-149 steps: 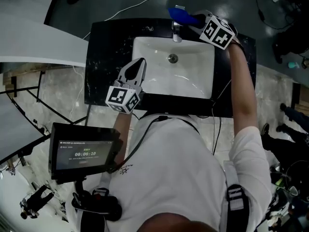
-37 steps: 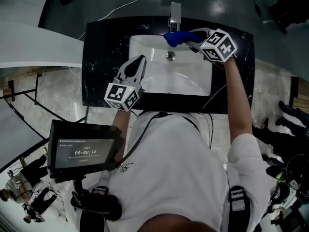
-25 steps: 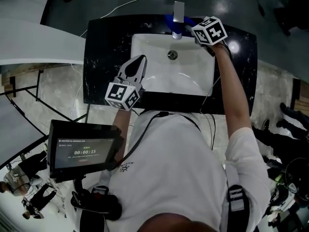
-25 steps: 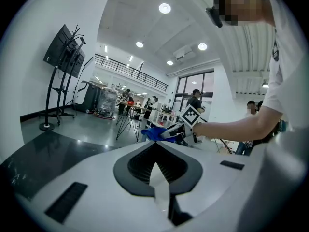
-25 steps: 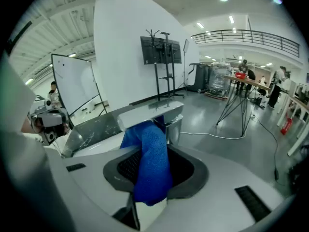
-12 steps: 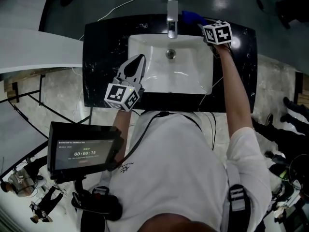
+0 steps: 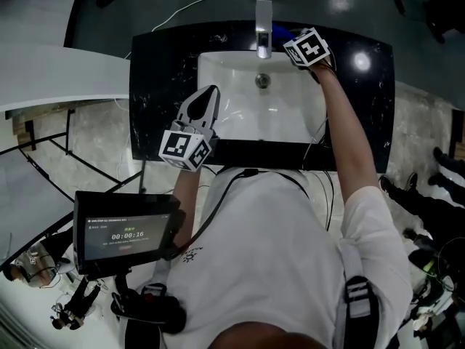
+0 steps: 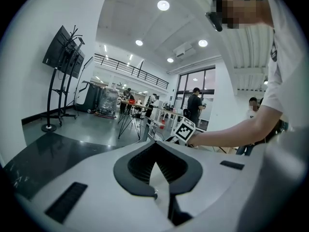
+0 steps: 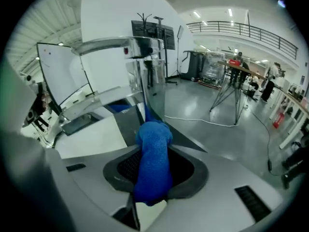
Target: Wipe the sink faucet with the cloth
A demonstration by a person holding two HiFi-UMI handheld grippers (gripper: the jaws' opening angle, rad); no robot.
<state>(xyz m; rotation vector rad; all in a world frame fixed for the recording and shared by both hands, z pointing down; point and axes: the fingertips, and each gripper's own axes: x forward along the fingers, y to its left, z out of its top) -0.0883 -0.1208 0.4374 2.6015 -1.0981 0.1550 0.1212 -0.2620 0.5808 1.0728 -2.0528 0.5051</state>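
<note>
The chrome faucet (image 7: 263,27) stands at the back rim of the white sink (image 7: 240,118). My right gripper (image 7: 289,36) is just right of it, shut on a blue cloth (image 7: 284,32), of which only a sliver shows past the marker cube. In the right gripper view the cloth (image 9: 153,178) is a thick roll between the jaws of the right gripper (image 9: 154,151), its end close against the faucet (image 9: 147,81). My left gripper (image 7: 209,97) hovers over the sink's front left corner, shut and empty. Its closed pads (image 8: 166,166) show in the left gripper view.
A black marble counter (image 7: 160,78) surrounds the sink, with the drain (image 7: 263,81) under the spout. A tablet (image 7: 127,233) with a running timer hangs at the person's left. A white cable (image 7: 196,6) lies on the floor behind. People and tripods (image 8: 128,117) stand far off.
The right gripper with the cloth has come down and leftward, from the counter right of the faucet to right beside the faucet. The left gripper has stayed put.
</note>
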